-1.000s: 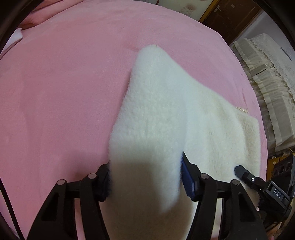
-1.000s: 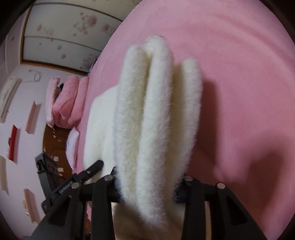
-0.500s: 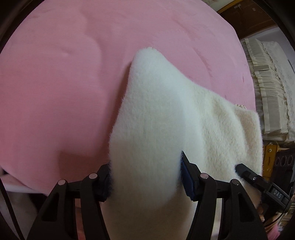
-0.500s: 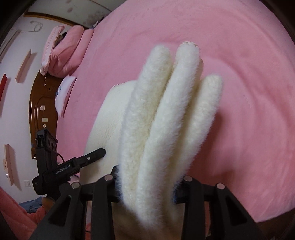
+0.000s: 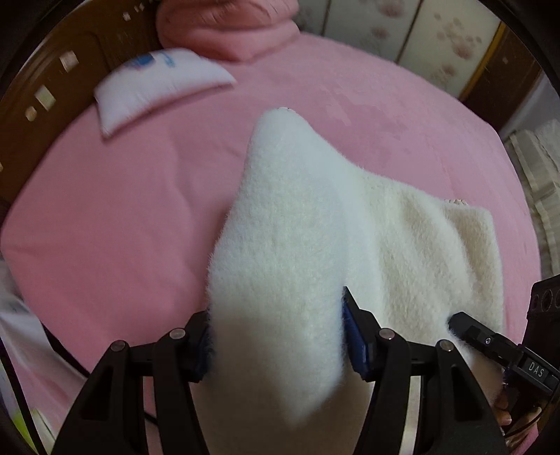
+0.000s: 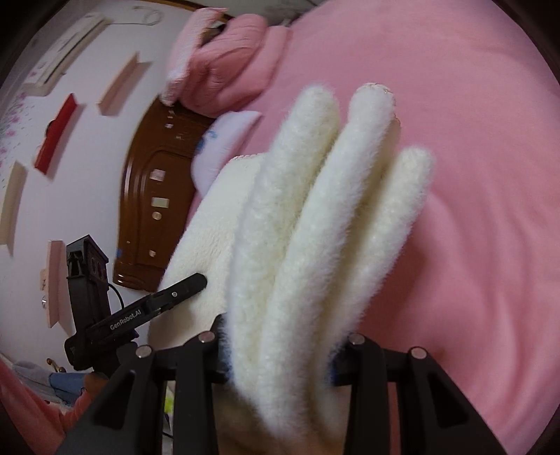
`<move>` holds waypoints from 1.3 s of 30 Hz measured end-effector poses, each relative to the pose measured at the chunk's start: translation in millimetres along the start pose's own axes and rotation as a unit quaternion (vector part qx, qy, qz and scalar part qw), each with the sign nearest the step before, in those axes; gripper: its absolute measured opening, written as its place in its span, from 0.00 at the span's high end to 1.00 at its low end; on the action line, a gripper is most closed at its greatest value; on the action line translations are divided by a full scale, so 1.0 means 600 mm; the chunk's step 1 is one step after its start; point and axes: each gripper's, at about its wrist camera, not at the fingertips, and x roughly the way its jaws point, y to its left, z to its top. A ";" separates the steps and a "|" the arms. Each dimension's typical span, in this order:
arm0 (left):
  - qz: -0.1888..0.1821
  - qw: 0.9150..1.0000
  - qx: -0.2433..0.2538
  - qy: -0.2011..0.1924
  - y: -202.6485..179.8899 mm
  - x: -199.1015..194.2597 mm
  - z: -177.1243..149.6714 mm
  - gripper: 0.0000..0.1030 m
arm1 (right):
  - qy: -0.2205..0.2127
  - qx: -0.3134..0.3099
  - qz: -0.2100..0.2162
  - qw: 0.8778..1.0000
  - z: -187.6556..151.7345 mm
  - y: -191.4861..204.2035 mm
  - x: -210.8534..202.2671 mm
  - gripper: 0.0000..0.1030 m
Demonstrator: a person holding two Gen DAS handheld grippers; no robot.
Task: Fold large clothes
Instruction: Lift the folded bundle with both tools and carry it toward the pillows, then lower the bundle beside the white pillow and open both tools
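Observation:
A thick white fleece garment [image 5: 297, 252] hangs folded between both grippers above a pink bed [image 5: 105, 210]. My left gripper [image 5: 276, 336] is shut on one bunched end, the fabric filling the gap between its blue pads. In the right wrist view the garment [image 6: 315, 227] shows as three stacked fluffy folds, and my right gripper [image 6: 280, 353] is shut on them. The right gripper's finger [image 5: 490, 339] shows at the lower right of the left wrist view, and the left gripper's finger [image 6: 168, 297] at the left of the right wrist view.
A white pillow [image 5: 154, 84] and folded pink bedding [image 5: 224, 28] lie at the head of the bed by a brown wooden headboard [image 6: 154, 196]. Cream curtains [image 5: 539, 175] hang right of the bed. Wall shelves [image 6: 59, 133] are on the left wall.
Both grippers have swept across the bed and risen, carrying the garment. The pillow, headboard and pink bedding have come into view. The grips are unchanged.

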 end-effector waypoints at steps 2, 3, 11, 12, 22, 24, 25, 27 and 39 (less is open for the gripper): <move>0.026 0.999 0.000 -0.030 0.057 -0.003 0.051 0.43 | -0.016 -0.020 0.027 0.999 0.043 0.045 0.078 0.66; 0.037 0.998 0.001 -0.043 0.083 -0.002 0.080 0.43 | -0.022 -0.030 0.036 0.999 0.062 0.063 0.110 0.66; 0.082 0.990 0.009 -0.117 0.245 0.094 0.248 0.42 | -0.064 -0.070 0.084 0.992 0.205 0.149 0.336 0.66; 0.076 0.991 0.008 -0.113 0.273 0.126 0.259 0.42 | -0.069 -0.076 0.082 0.991 0.212 0.153 0.361 0.66; -0.036 0.995 -0.071 -0.065 0.434 0.434 0.225 0.31 | -0.081 -0.095 -0.010 0.992 0.196 0.007 0.603 0.65; -0.041 0.995 -0.071 -0.063 0.432 0.437 0.226 0.31 | -0.074 -0.078 0.014 0.994 0.200 -0.015 0.605 0.64; -0.039 0.995 -0.070 -0.063 0.423 0.433 0.222 0.31 | -0.074 -0.084 0.012 0.994 0.203 -0.012 0.608 0.64; -0.041 0.995 -0.071 -0.063 0.424 0.434 0.220 0.31 | -0.075 -0.090 0.007 0.993 0.206 -0.010 0.612 0.62; 0.051 0.988 -0.091 -0.110 0.371 0.364 0.180 0.29 | -0.060 -0.060 0.005 0.996 0.209 -0.028 0.602 0.48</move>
